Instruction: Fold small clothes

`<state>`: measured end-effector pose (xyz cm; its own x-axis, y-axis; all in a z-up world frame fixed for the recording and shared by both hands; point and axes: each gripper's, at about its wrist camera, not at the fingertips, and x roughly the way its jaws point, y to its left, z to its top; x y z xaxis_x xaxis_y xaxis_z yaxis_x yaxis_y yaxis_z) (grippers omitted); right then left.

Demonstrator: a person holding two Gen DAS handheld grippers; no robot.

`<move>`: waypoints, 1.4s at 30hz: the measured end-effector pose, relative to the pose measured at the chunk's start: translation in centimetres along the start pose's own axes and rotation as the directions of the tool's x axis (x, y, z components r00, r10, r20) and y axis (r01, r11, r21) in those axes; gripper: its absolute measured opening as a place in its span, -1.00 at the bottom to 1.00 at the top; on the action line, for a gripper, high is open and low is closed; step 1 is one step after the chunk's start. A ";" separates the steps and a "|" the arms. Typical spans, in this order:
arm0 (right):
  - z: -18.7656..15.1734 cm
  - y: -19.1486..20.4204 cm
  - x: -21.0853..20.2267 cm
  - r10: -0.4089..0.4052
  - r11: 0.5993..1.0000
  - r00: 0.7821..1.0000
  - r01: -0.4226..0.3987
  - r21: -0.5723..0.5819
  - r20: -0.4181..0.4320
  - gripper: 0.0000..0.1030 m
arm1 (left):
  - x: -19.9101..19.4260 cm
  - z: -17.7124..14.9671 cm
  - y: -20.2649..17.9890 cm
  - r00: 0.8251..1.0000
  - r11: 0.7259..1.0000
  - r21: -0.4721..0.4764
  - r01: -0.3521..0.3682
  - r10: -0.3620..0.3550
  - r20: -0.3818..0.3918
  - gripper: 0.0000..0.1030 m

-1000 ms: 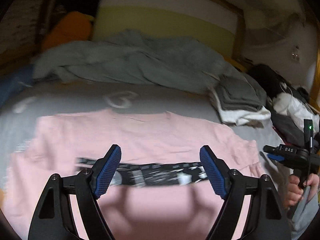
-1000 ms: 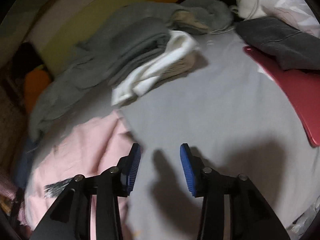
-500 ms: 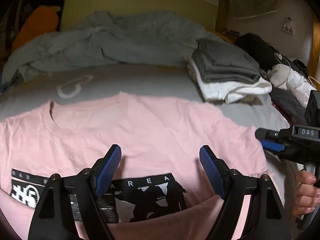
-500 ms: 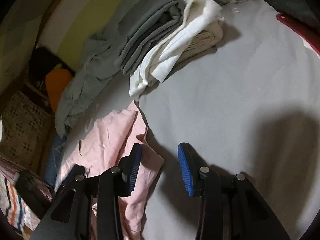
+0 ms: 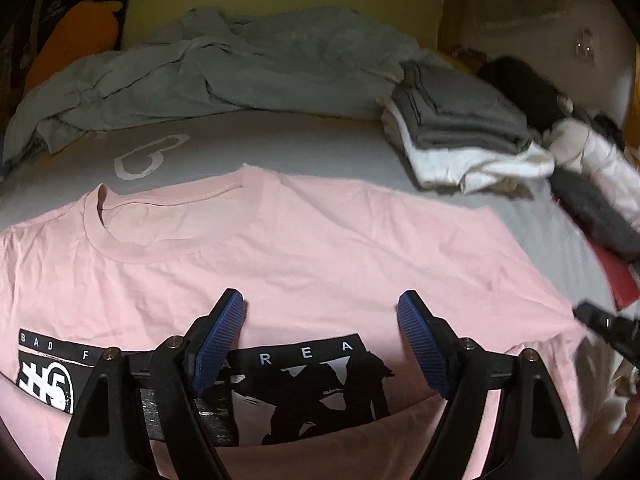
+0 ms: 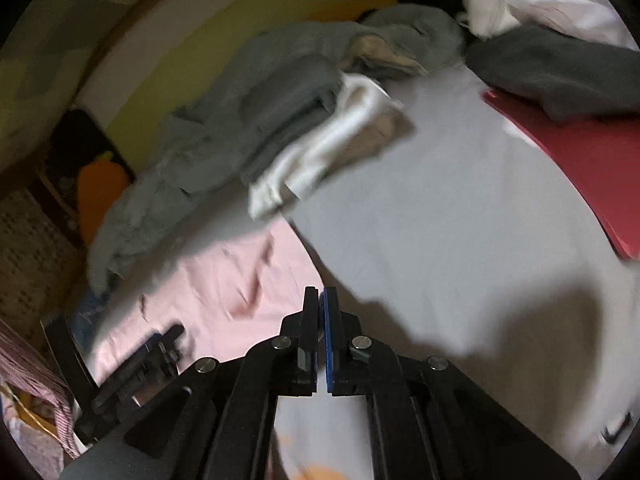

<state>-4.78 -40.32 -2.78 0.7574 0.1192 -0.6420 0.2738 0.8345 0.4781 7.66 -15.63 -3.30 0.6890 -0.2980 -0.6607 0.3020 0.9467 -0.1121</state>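
While parked over the chest, holding steady on the left claw (image 5: pixel 320 300): swung in across the pink shirt (image 5: pixel 320 248) and dropped a little versus a second ago, then stopped. Spread wide, gripping nothing, pads clear of the cloth. Shirt flat and face up on the grey sheet (image 5: pixel 320 148), with collar (image 5: pixel 160 236) at 10 o'clock from the tips, black print (image 5: pixel 304 380) at 6 o'clock running under the claw, and right sleeve out at 3 o'clock.

Moving right: snapped the right claw (image 6: pixel 320 294) closed within the last half second, from half open to fully clenched. Sitting right on the sleeve edge, pink cloth at 9 to 11 o'clock from the tips, bare sheet at 1 to 3 o'clock. Can't confirm a pinch on the hem: too blurred, no fabric visible in the seam between the pads.

Reads as the start of the first fold: grab the sleeve side, carry it toward 9 o'clock over the chest. Nothing folded yet. Finished stack (image 5: pixel 460 120) at 1 o'clock from the left claw, well apart from the shirt.
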 end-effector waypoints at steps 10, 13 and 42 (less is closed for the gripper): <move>4.4 1.1 -0.5 0.074 0.992 0.996 -0.069 -0.108 0.046 -0.08 | 0.2 -0.1 -0.6 1.000 0.999 0.042 0.010 -0.009 -0.013 0.52; 7.6 3.0 2.2 0.061 0.976 0.998 -0.057 -0.210 0.013 -0.08 | 0.2 -0.1 -0.6 1.000 0.999 0.045 0.003 -0.003 -0.012 0.52; 9.2 -1.8 2.9 -0.072 0.996 0.994 0.076 -0.052 0.077 -0.32 | 0.6 -0.2 -0.5 0.999 0.999 0.045 0.006 -0.005 -0.034 0.52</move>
<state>2.33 -46.41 0.01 0.7793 0.0168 -0.6264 0.2994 0.8682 0.3958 7.83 -16.27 -3.78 0.6648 -0.2983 -0.6848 0.3355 0.9384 -0.0830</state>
